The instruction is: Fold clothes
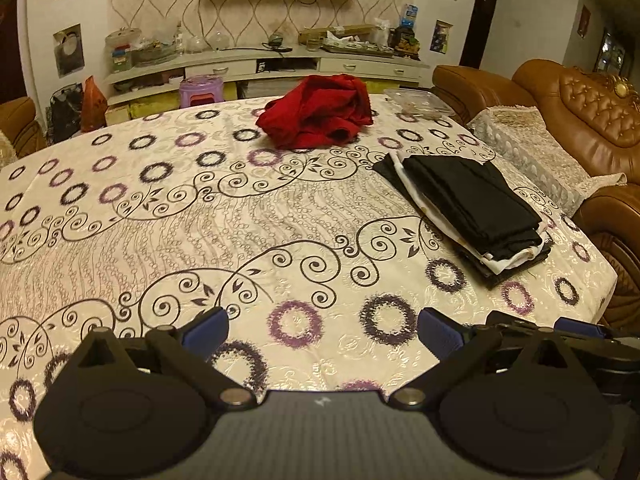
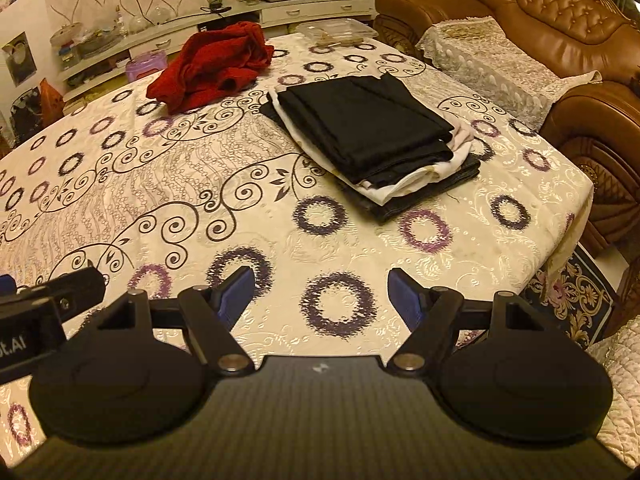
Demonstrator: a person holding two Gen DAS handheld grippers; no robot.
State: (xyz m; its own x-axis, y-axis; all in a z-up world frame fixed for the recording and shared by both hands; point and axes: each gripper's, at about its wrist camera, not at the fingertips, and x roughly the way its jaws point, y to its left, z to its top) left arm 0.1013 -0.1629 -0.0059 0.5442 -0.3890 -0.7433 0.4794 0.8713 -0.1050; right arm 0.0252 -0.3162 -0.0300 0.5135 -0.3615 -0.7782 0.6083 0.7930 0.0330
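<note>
On the patterned tablecloth [image 1: 280, 216] lie a red garment [image 1: 316, 112] and a folded stack [image 2: 372, 136]

Counted ahead of the claws: 1 red garment [image 1: 318, 110], crumpled, far side of the cloth. 1 folded stack [image 2: 372, 140], to the right, at least 4 layers seen: black, white, black, dark at the bottom. 1 clear plastic tray [image 1: 416, 101] beyond. 2 grippers are seen, left gripper [image 1: 323, 330] and right gripper [image 2: 321, 294], 2 blue pads each.
</note>
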